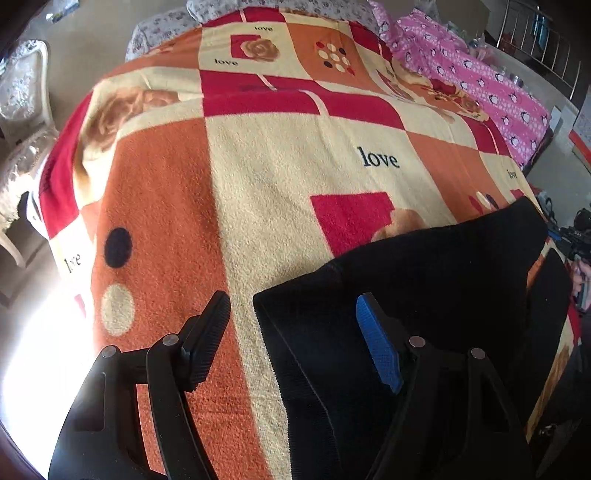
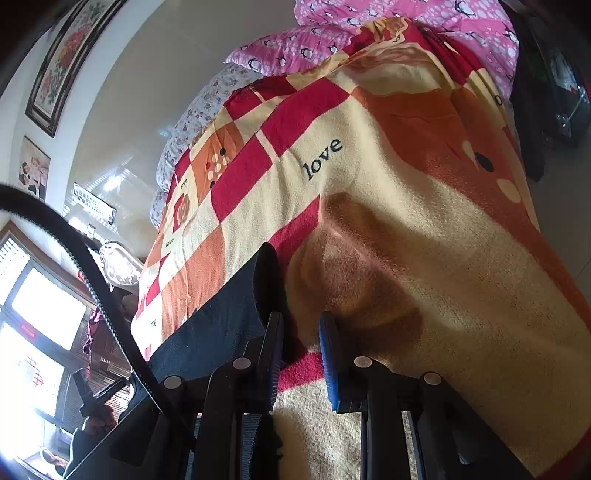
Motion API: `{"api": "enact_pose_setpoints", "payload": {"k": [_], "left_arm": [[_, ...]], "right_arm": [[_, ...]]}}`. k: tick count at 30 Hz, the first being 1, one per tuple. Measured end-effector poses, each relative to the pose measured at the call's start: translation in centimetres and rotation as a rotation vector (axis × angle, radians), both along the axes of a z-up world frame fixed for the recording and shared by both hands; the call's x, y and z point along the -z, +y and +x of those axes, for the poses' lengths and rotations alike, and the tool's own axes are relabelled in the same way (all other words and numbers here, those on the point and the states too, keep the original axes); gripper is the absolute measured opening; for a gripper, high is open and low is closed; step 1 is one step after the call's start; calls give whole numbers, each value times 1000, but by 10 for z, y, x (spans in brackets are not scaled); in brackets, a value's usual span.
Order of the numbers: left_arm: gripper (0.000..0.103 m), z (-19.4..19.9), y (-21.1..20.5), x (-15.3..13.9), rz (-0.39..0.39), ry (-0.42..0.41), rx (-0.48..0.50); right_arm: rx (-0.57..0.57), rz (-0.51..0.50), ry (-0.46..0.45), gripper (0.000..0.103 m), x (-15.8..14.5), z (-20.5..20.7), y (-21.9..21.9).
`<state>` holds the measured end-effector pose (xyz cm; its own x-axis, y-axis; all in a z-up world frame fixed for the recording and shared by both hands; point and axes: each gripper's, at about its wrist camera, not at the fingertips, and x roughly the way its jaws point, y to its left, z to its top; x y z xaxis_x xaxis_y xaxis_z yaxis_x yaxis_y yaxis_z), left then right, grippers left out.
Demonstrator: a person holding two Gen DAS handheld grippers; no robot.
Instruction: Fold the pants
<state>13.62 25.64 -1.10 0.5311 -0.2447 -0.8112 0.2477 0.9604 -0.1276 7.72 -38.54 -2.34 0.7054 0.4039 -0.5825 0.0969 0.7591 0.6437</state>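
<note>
The black pants [image 1: 436, 280] lie folded on the patterned "love" blanket [image 1: 288, 170] at the lower right of the left wrist view. My left gripper [image 1: 295, 332] is open and hovers over the pants' left edge, empty. In the right wrist view the pants [image 2: 221, 328] lie at the lower left, their folded edge standing up by the left finger. My right gripper [image 2: 299, 350] is open, just to the right of that edge, with nothing between its fingers. A black ribbed strip [image 2: 92, 273] arcs across the left of this view.
A pink penguin-print quilt [image 1: 476, 81] and a floral pillow [image 1: 166, 29] lie at the bed's far end. A white ornate chair [image 1: 22, 122] stands at the left. Framed pictures [image 2: 62, 62] hang on the wall. A window [image 2: 40, 317] is at the lower left.
</note>
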Motion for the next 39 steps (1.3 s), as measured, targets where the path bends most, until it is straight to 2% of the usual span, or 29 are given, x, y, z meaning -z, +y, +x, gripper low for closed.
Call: {"api": "enact_pose_setpoints", "payload": {"k": [4, 8, 13, 14, 17, 18, 22, 29, 32, 39], "left_arm": [[71, 14, 3, 13, -13, 54, 60], [71, 26, 7, 10, -63, 37, 92], [71, 26, 3, 12, -60, 17, 128], [64, 24, 3, 11, -47, 15, 131], [21, 15, 0, 9, -23, 37, 139], [15, 10, -4, 6, -1, 26, 148], [14, -12, -19, -7, 63, -21, 170], [7, -26, -25, -30, 131, -99, 119], [7, -28, -34, -24, 182, -79, 136], [8, -18, -40, -6, 207, -12, 126]], "right_arm": [[1, 0, 2, 18, 1, 0, -1], [1, 0, 4, 18, 0, 1, -1], [2, 3, 3, 18, 1, 0, 0], [2, 2, 3, 18, 1, 0, 0], [4, 8, 0, 18, 2, -1, -1], [4, 8, -1, 18, 2, -2, -1], [5, 8, -4, 18, 2, -3, -1], [5, 13, -8, 18, 2, -5, -1], [6, 15, -9, 18, 1, -6, -1], [6, 16, -10, 18, 1, -6, -1]]}}
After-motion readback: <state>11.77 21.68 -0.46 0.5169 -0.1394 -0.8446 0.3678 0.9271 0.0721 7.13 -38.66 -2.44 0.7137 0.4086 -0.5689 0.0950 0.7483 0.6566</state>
